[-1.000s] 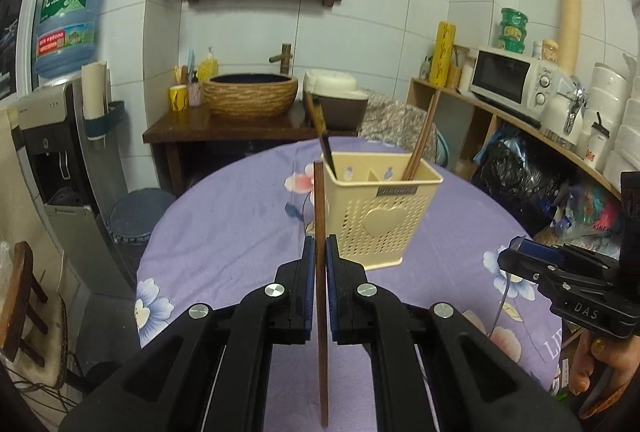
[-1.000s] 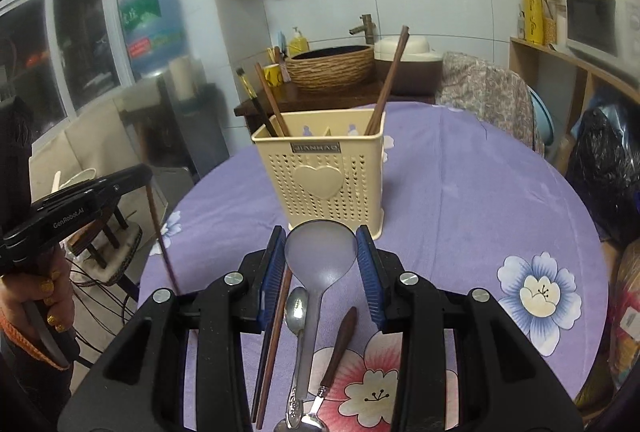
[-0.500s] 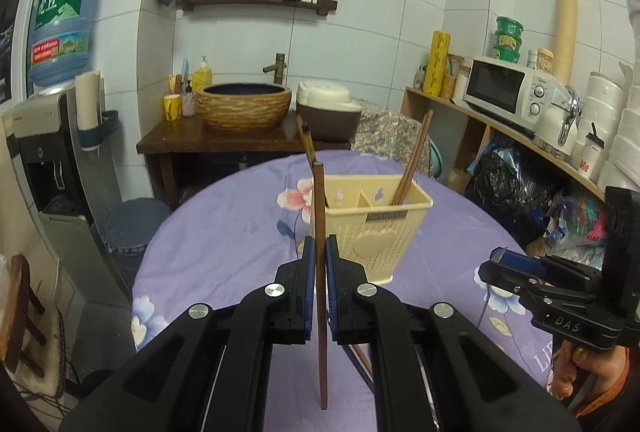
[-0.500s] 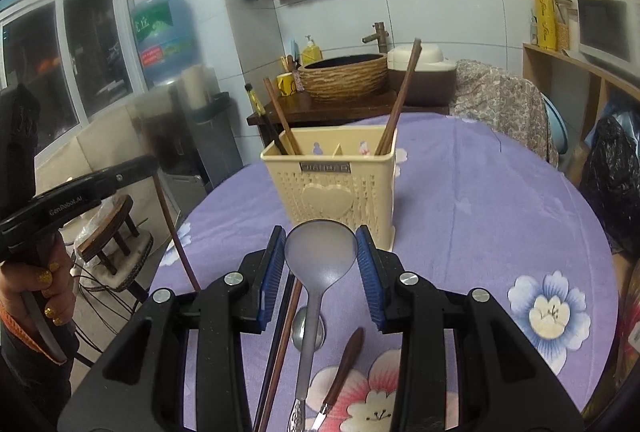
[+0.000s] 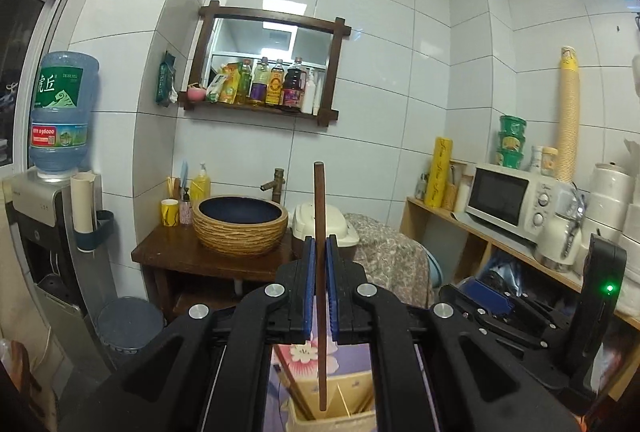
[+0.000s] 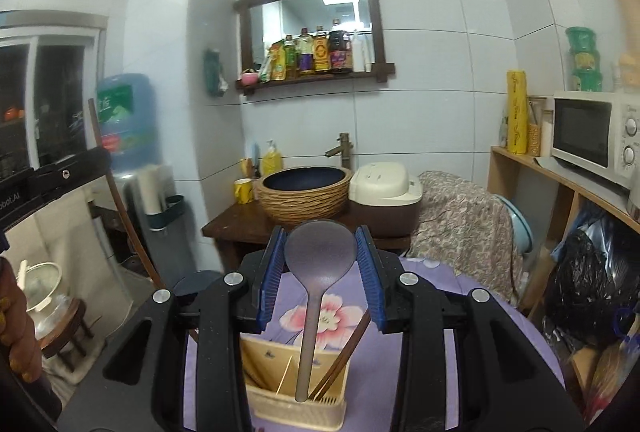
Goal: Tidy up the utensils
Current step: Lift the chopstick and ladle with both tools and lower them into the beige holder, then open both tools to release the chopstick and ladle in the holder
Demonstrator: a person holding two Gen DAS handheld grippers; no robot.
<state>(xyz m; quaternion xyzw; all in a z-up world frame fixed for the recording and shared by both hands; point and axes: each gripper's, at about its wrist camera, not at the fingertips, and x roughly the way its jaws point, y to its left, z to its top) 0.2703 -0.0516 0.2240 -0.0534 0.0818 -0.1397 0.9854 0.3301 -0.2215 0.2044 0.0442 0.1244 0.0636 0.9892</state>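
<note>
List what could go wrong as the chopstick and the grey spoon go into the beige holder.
1. Left gripper pinches the chopstick at one thin point, so it may swivel and miss the holder.
2. Right gripper holds the spoon by its bowl; the long handle could catch the chopsticks already in the holder.

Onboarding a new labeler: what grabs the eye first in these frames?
The left gripper clamps a brown chopstick upright, dead centre, its lower tip over the cream caddy. The right gripper grips a grey spoon by its bowl, handle hanging down towards the caddy.
</note>
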